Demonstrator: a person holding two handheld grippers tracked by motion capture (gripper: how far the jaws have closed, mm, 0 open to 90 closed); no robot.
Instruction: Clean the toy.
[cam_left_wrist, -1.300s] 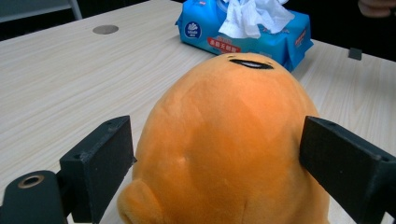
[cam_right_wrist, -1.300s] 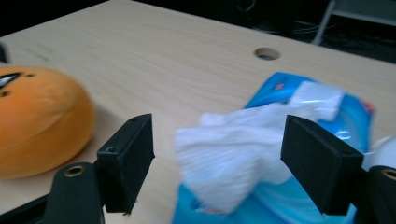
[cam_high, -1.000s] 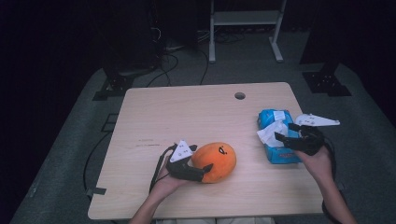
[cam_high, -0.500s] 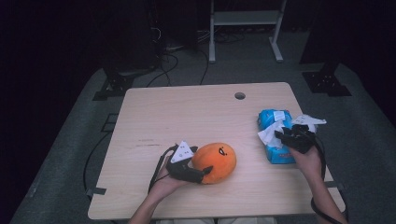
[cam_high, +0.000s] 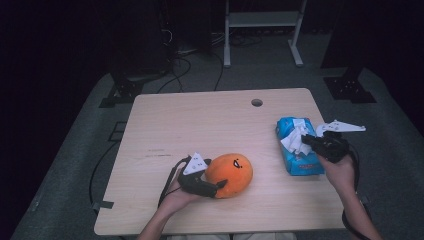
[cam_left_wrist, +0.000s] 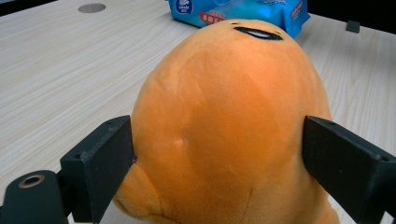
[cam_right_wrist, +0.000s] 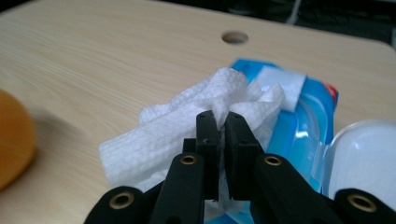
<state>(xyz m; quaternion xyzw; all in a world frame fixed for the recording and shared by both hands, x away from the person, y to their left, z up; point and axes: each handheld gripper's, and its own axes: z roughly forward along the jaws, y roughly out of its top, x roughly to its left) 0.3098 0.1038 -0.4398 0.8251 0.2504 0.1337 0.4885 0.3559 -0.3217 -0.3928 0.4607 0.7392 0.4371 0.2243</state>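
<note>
Two right fingers (cam_right_wrist: 205, 135) pinch the white wipe (cam_right_wrist: 154, 135).

"What do the tools look like?" the first asked.

"The left gripper (cam_high: 216, 186) has a black body with a white three-cornered plate on top carrying small dark marks," the second replied. "A black cable loops from its back. Up close, its black jaws are flat, blocky slabs, with a brass-ringed hole at one joint."

"And the other?"

"The right gripper (cam_high: 309, 142) is black as well, with a pale three-cornered plate and a black cable trailing down by the arm. Its jaw links carry brass-coloured rivets, and each jaw tip has a tiny hole."

"Any sleeves?"

"Both forearms are bare."
</note>
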